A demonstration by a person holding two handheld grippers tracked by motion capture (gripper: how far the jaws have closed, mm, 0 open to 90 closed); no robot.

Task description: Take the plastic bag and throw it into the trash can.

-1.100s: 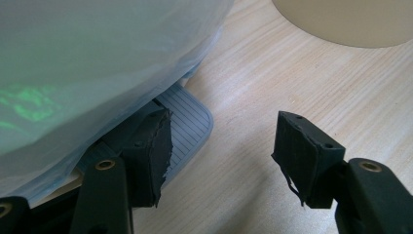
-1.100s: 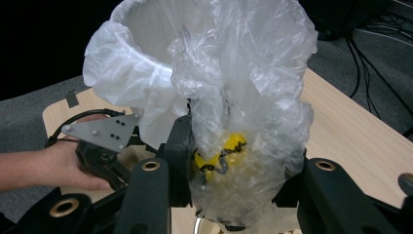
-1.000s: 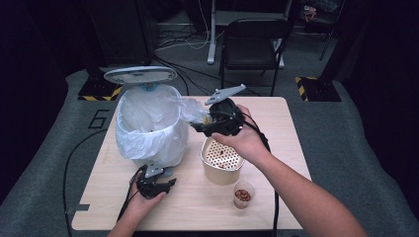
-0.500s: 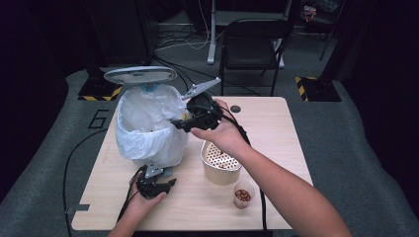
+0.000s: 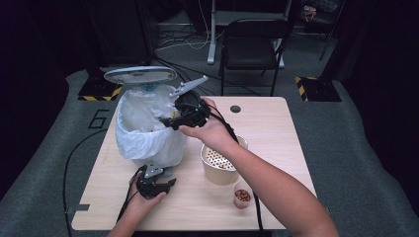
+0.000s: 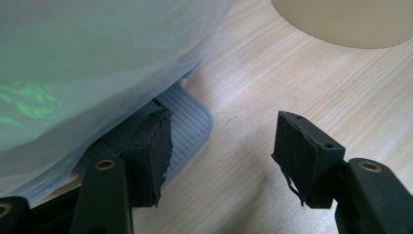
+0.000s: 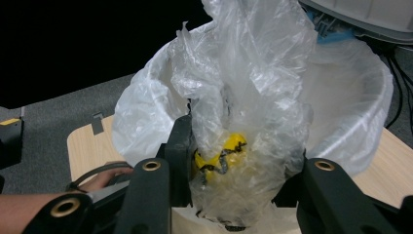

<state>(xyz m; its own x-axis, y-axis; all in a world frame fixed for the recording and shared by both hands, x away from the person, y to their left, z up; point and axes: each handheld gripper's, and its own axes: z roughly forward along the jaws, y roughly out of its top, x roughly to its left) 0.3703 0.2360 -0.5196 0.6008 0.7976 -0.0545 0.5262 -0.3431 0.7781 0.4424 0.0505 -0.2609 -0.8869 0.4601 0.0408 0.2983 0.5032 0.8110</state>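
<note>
A bin lined with a white plastic bag [image 5: 148, 133] stands on the table's left half, its grey lid [image 5: 140, 75] raised. My right gripper [image 5: 168, 121] hovers over the bin's right rim, shut on a crumpled clear plastic bag [image 7: 243, 97] that has something yellow [image 7: 229, 148] inside; the bag hangs between its jaws above the liner [image 7: 350, 97]. My left gripper [image 5: 153, 183] lies low at the bin's front base. It is open [image 6: 224, 146], and one jaw rests on the ridged grey pedal [image 6: 190, 114].
A beige perforated container [image 5: 220, 165] stands right of the bin, with a small cup of nuts [image 5: 241, 194] in front of it. A hole [image 5: 235, 108] marks the table's far side. A chair [image 5: 252, 44] stands beyond the table.
My right gripper has carried the clear bag leftward from above the beige container to over the bin's opening. My left gripper has stayed at the pedal.
</note>
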